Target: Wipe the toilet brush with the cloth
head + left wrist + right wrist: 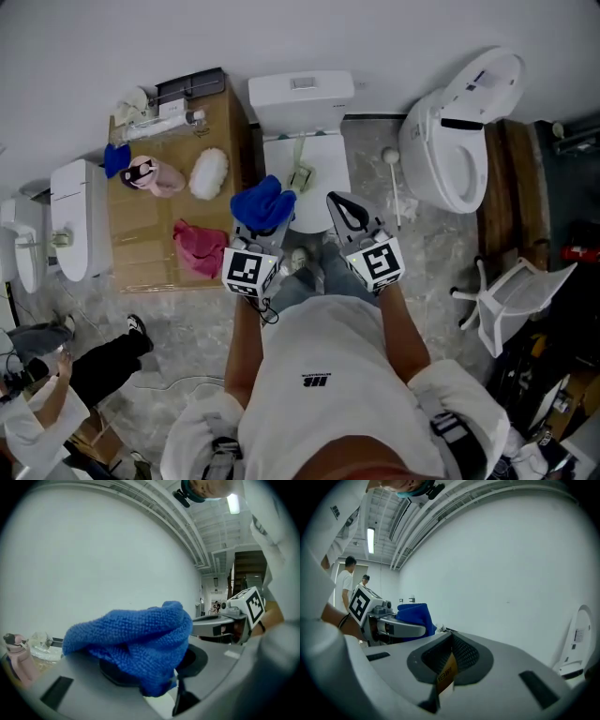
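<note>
My left gripper [263, 217] is shut on a bunched blue cloth [262, 203], held up over the front of the white toilet [302, 98]. In the left gripper view the cloth [136, 639] covers the jaws and hangs between them. The right gripper [349, 214] hovers beside it, shut, with nothing between its pads [447, 653]. A pale green brush-like thing [300, 171] lies on the closed toilet lid. A white brush with a long handle [394, 184] stands on the floor right of the toilet. Neither gripper touches either brush.
A brown table [141, 244] at the left carries a pink cloth [197, 249], a white fluffy pad [208, 173] and a pink bottle [150, 175]. A second toilet with its lid up [459, 141] stands at the right, with a white chair [511, 291] below it. A person [56, 394] crouches at the lower left.
</note>
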Tool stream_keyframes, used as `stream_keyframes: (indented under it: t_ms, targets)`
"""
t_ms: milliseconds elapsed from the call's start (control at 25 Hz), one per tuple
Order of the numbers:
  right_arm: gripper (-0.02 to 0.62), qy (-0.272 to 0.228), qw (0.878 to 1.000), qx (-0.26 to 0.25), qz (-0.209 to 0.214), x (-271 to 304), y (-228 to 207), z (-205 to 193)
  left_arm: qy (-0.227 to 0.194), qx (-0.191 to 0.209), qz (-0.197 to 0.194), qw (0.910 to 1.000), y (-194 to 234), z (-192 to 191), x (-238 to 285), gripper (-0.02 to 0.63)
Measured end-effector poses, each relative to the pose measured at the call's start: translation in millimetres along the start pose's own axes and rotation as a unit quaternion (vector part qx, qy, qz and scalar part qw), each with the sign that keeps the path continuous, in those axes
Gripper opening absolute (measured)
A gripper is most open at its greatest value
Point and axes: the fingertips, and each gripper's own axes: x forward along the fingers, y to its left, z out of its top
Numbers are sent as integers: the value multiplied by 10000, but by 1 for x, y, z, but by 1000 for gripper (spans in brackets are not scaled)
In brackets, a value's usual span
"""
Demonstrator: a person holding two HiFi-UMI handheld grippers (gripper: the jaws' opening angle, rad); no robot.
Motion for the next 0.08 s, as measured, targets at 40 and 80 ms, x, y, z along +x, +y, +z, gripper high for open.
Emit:
stream_keyframes:
  t_ms: [40, 80]
  targets:
    - [-3, 0, 10000, -12, 2, -3, 3, 3, -2, -2, -4, 10000, -3, 2, -3, 176]
    - [-3, -2, 10000, -28, 6, -6, 5, 7, -5, -1, -9, 10000, -6, 3, -6, 176]
